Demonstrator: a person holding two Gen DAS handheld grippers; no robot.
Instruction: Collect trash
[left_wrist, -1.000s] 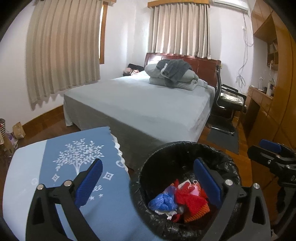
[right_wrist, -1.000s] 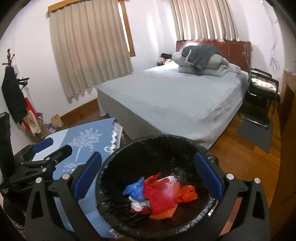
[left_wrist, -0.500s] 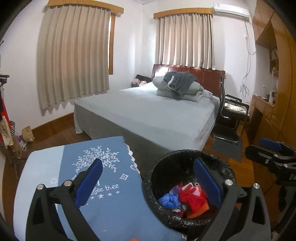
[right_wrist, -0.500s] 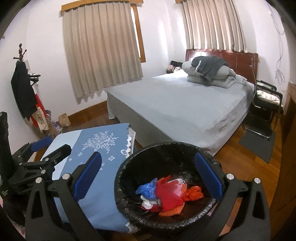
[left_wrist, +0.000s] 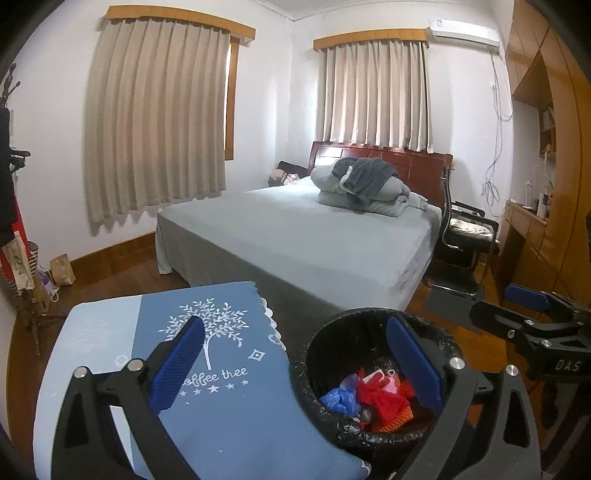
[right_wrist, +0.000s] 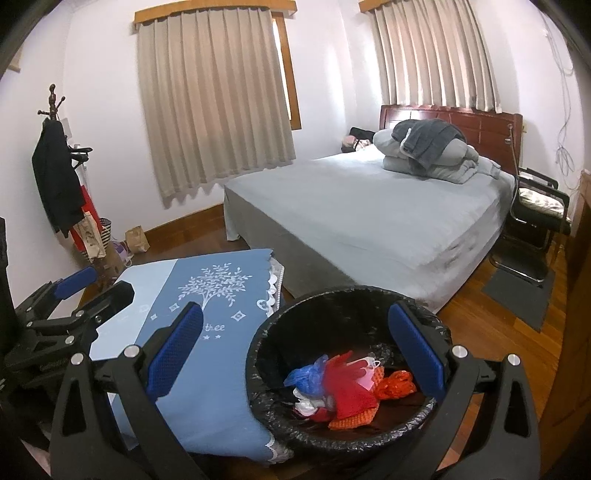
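Two matching black handheld grippers with blue finger pads

The left gripper (left_wrist: 295, 365) and the right gripper (right_wrist: 295, 354) each have triangular cut-out black frames, ribbed blue pads (left_wrist: 177, 362) lining the inner faces of the fingers, and silver round screws at the joints; white lettering "DAS" marks the right one's side.

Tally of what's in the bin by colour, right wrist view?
Contents of the black-lined trash bin, as far as separable:
Blue bag: 1
Red pieces: 1 clump, count unclear
Orange pieces: 2
White scrap: 1
Pink piece: 1
Total: about 6 visible

Both grippers are open and hold nothing.
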